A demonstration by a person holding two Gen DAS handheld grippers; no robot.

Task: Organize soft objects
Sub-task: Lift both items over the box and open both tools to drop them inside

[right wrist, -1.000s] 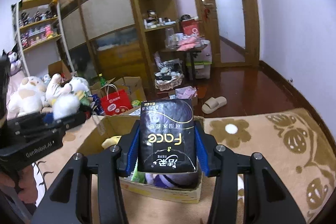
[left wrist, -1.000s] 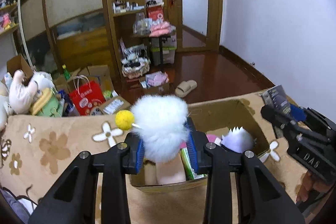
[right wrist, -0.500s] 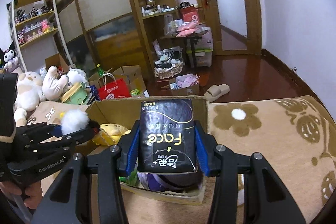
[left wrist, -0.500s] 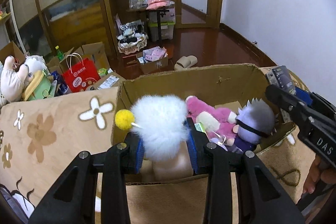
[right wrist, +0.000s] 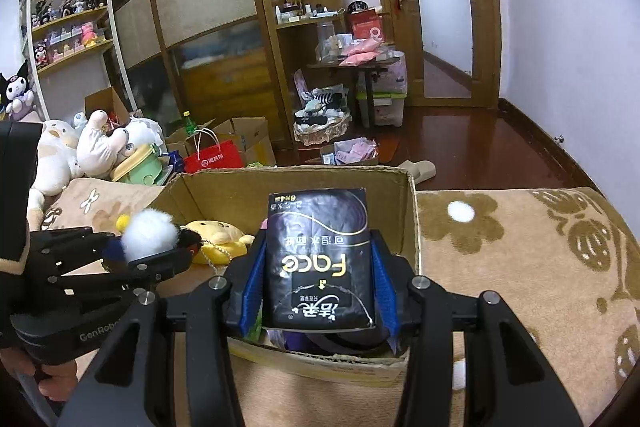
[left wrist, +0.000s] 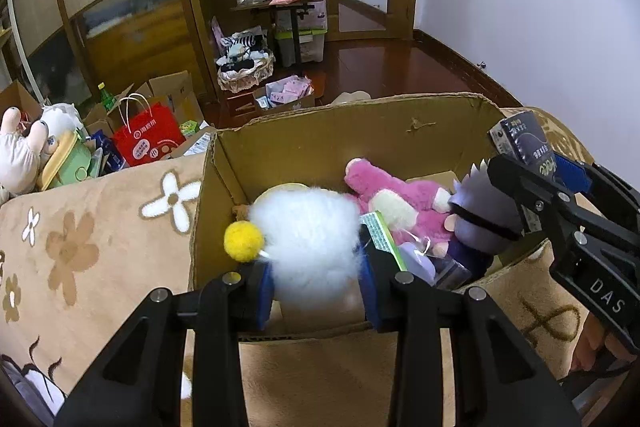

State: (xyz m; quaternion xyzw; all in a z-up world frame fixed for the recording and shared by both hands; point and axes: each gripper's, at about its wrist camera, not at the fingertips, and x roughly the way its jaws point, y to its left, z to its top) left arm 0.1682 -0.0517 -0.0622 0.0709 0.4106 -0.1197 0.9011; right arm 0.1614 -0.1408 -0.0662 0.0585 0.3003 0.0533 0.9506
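My left gripper is shut on a white fluffy ball with a small yellow pompom, held over the near left part of an open cardboard box. My right gripper is shut on a black tissue pack, held over the box's near right edge. In the box lie a pink plush, a grey spiky-haired doll, a green packet and a yellow plush.
The box sits on a beige flowered blanket. Beyond it are a red shopping bag, plush toys, cardboard boxes, wooden shelves and a doorway across a dark wood floor.
Both grippers have moved forward and down toward the box, which now fills more of each view. Each still holds its object.
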